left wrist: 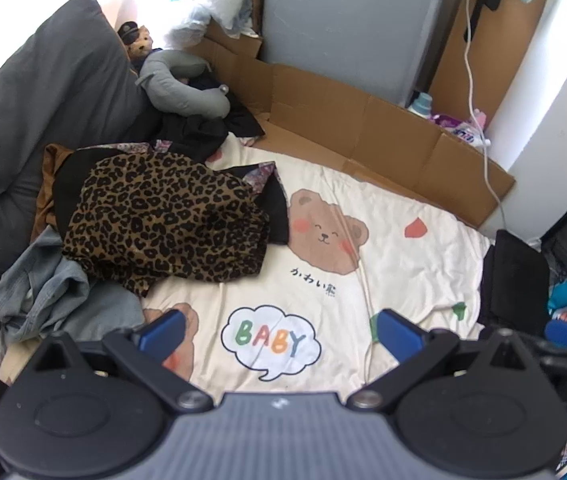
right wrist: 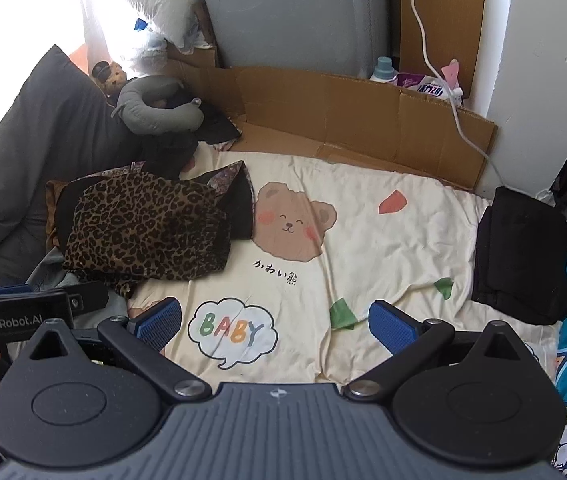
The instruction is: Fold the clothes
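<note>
Clothes lie at both edges of the bed, and neither claw holds any of them. The left gripper (left wrist: 279,330) hangs spread wide over the "BABY" speech bubble (left wrist: 271,342) printed on the cream bedsheet (left wrist: 403,248), nothing between its blue ribbed pads. The right gripper (right wrist: 275,320) hovers beside it, equally released and empty.

Outward to the left sits a loose heap: a leopard-print garment (left wrist: 163,224) on top, thin and slippery-looking with a gathered, elastic-like hem, draped over black cloth (left wrist: 71,184); crumpled pale denim (left wrist: 55,292), stiffer and heavier, spills at the near side. Outward to the right, a black garment (right wrist: 523,256) lies as a flat, squared rectangle with crisp edges, which I judge to be already folded. Between heap and rectangle the sheet is bare.

This scene fits either a pause between garments or a stop with the heap remaining; the pictures cannot settle which. If another piece is to be folded, the leopard one lies uppermost: pinching it at two separated points along the hem would let it hang open rather than bunch, and the bare sheet gives room to spread it flat. Thin fabric may slip from the pads, so a deep bite seems wise.

Beyond stand a grey pillow (left wrist: 55,80) and flattened cardboard (left wrist: 363,128).
</note>
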`<state>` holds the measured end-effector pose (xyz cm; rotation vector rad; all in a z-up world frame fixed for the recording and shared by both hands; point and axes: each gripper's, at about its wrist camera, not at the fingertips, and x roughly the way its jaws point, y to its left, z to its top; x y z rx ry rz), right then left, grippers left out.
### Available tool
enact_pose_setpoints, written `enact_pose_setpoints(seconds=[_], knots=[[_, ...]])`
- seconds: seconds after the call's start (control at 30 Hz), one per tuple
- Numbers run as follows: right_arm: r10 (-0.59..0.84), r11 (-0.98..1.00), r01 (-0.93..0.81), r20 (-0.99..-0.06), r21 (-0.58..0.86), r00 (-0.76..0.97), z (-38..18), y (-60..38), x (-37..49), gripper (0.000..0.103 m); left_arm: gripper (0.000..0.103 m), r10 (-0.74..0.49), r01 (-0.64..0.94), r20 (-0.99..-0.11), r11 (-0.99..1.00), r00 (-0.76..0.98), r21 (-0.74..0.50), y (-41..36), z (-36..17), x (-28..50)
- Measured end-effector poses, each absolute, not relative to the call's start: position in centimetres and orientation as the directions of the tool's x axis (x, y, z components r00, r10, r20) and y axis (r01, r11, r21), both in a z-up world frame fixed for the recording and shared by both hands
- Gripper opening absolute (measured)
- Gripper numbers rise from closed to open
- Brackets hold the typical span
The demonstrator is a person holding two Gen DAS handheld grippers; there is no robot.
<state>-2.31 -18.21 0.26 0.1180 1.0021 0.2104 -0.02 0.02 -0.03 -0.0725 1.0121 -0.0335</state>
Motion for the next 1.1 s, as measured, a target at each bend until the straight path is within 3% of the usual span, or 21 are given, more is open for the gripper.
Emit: enact_pose_setpoints(seconds=[0.4, 1.1], knots=[[0.206, 0.978, -0.095, -0.812, 0.184, 0.546, 0.3, -17.4, -2.7, 0.103, 0.103, -0.001, 0.005, -0.862, 1.000, 0.507, 0.002, -1.1, -0.6, -0.1], [0.178, 0.983, -0.066, -0.816, 0.170, 0.550, 0.1, -18.6, -2.1, 0.102, 0.101, -0.009, -0.007, -0.856, 1.000, 0.518, -0.015, -0.7, -0.8, -0.6]])
